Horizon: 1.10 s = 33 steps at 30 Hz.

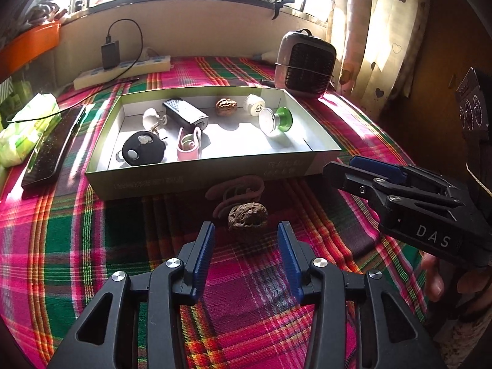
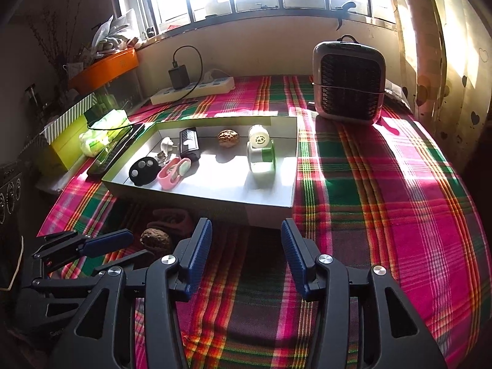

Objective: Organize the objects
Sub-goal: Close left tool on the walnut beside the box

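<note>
A brown walnut [image 1: 247, 216] lies on the plaid cloth just ahead of my open left gripper [image 1: 246, 233]; it also shows in the right wrist view [image 2: 156, 239]. A pink clip [image 1: 235, 191] lies behind it, against the box. The shallow box [image 1: 212, 173] holds a second walnut [image 1: 226, 106], a black round fob [image 1: 142, 151], a pink clip [image 1: 189, 145], a black grater-like case [image 1: 185, 113], a white plug [image 1: 150, 117], a white cap [image 1: 254, 104] and a green spool [image 1: 274, 121]. My right gripper [image 2: 247, 233] is open and empty in front of the box's near right corner.
A small heater [image 2: 349, 81] stands at the back right. A power strip with charger [image 2: 192, 87] lies at the back. A black remote [image 1: 52, 150] and a tissue pack [image 1: 26, 129] lie left of the box. A curtain [image 2: 430, 40] hangs right.
</note>
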Tool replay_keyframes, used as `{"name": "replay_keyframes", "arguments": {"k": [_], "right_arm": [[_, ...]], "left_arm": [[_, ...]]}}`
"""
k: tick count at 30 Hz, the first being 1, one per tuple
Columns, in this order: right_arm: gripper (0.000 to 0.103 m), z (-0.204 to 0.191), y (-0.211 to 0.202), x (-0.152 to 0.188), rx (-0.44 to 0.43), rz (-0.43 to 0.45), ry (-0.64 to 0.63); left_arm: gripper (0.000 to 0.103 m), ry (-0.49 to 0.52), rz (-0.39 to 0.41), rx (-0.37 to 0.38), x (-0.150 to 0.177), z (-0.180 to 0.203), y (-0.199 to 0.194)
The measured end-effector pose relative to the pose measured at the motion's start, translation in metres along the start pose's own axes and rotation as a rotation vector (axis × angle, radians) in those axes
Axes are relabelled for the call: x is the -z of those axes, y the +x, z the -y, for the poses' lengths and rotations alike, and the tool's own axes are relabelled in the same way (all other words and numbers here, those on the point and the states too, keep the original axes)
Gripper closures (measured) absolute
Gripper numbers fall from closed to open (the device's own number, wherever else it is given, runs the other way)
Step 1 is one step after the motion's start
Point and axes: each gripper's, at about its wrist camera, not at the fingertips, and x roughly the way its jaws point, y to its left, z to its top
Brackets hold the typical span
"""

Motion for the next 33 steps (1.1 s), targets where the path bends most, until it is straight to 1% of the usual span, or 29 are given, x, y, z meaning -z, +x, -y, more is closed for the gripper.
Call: {"name": "replay_keyframes", "arguments": {"k": [2,5,12,16,17,18,19,23,29,33], "right_arm": [[0.055,0.000,0.000,0.002,-0.001,-0.003,0.000],[0.055,0.001,0.000,0.003,-0.004,-0.005,0.000],[0.055,0.003,0.004,0.005,-0.007,-0.016,0.007],[0.055,0.001,0.006,0.006,-0.014,-0.024,0.002],[0.055,0.000,0.007,0.006,-0.016,-0.025,0.000],[0.055,0.000,0.007,0.006,-0.018,-0.027,-0.001],[0.055,-0.001,0.008,0.006,-0.020,-0.029,-0.002],[0.055,-0.002,0.010,0.006,-0.031,-0.040,0.001],[0.055,-0.010,0.017,0.006,-0.067,-0.062,-0.016],[0.055,-0.020,0.025,0.004,-0.125,-0.093,-0.035]], "left_arm": [[0.062,-0.003,0.004,-0.018,-0.001,0.002,0.003],[0.062,-0.019,-0.003,-0.015,-0.005,0.001,0.009],[0.062,-0.031,-0.015,-0.052,-0.006,-0.001,0.018],[0.063,-0.048,-0.008,-0.042,-0.005,-0.006,0.017],[0.066,-0.050,-0.009,-0.039,-0.005,-0.007,0.017],[0.071,-0.056,-0.008,-0.036,-0.005,-0.008,0.016],[0.073,-0.062,-0.007,-0.035,-0.004,-0.009,0.016],[0.075,-0.077,-0.002,-0.040,-0.002,-0.015,0.013],[0.075,-0.099,0.006,-0.051,0.003,-0.028,0.005],[0.075,-0.121,0.014,-0.073,0.006,-0.041,-0.001]]}}
